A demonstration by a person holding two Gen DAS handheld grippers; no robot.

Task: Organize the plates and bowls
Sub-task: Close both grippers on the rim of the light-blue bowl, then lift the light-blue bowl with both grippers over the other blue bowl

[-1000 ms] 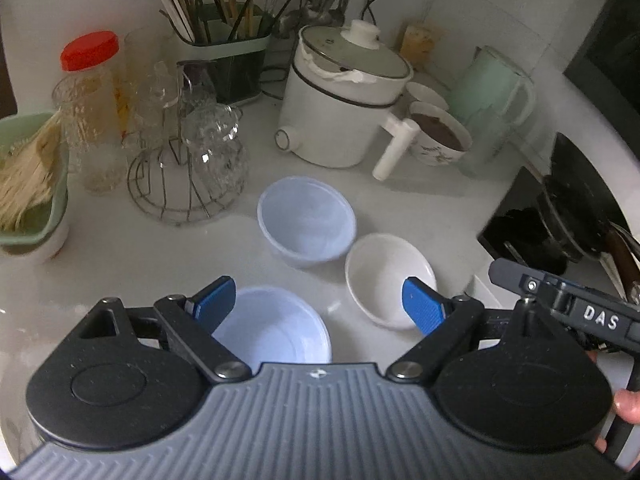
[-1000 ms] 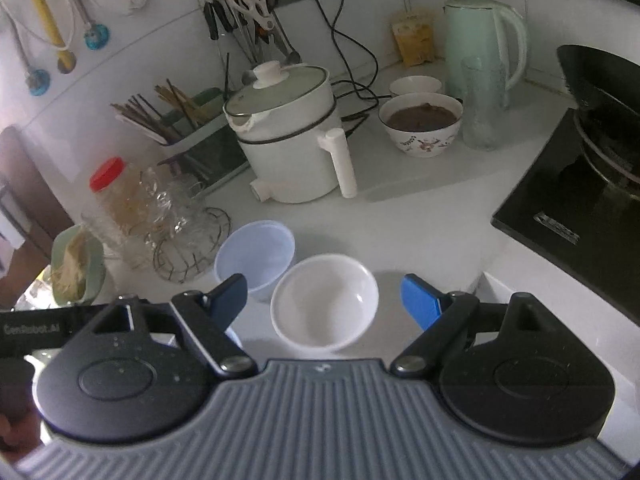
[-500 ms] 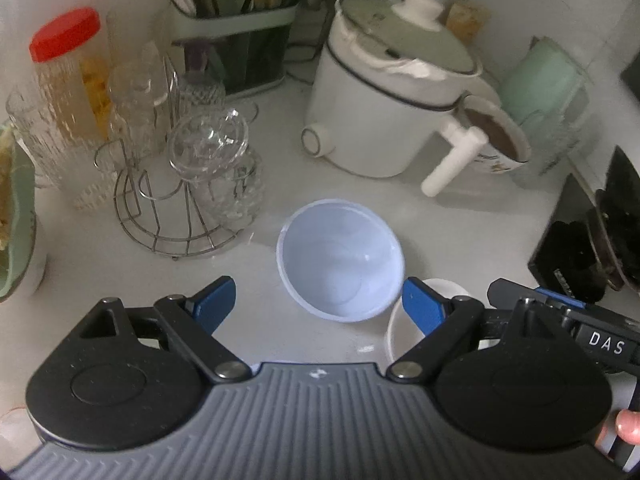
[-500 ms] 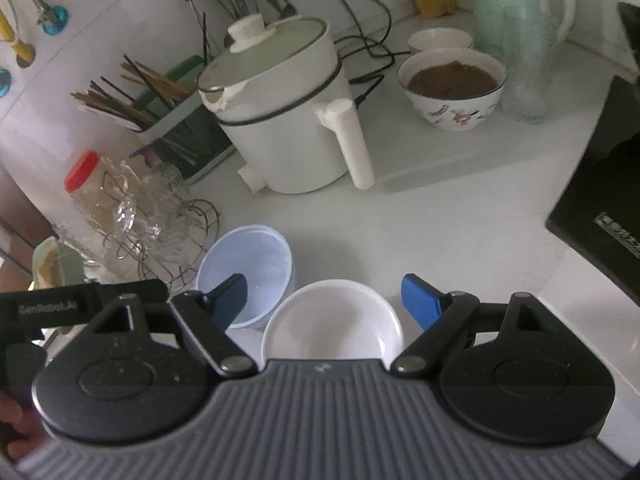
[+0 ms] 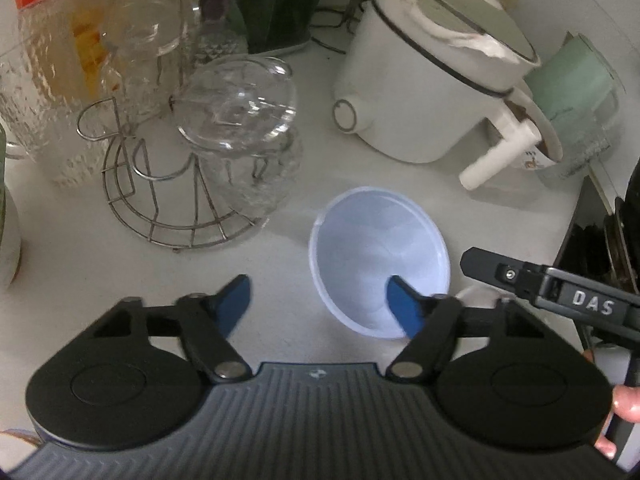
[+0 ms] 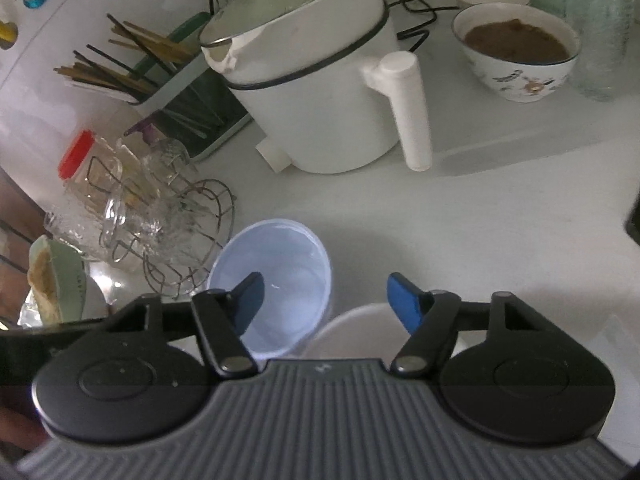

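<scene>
- Left gripper [image 5: 318,304]: jaws closing. One blue pad sits inside the blue bowl [image 5: 378,256], the other outside over the counter [image 5: 280,240]; the near rim lies between them, but no pad is seen pressing on it.
- Right gripper [image 6: 326,300]: jaws closing. One pad overlaps the blue bowl [image 6: 280,276], the other stands over the white bowl [image 6: 352,332], which is largely hidden beneath the tool. Grip on either cannot be confirmed.
- Location: both bowls stand loose on the counter, just beside each other, near the wire rack [image 5: 176,208] and in front of the white cooker [image 6: 316,92].
- Progress: judged early. No stacking is visible; both bowls remain to be gathered and put away.
</scene>
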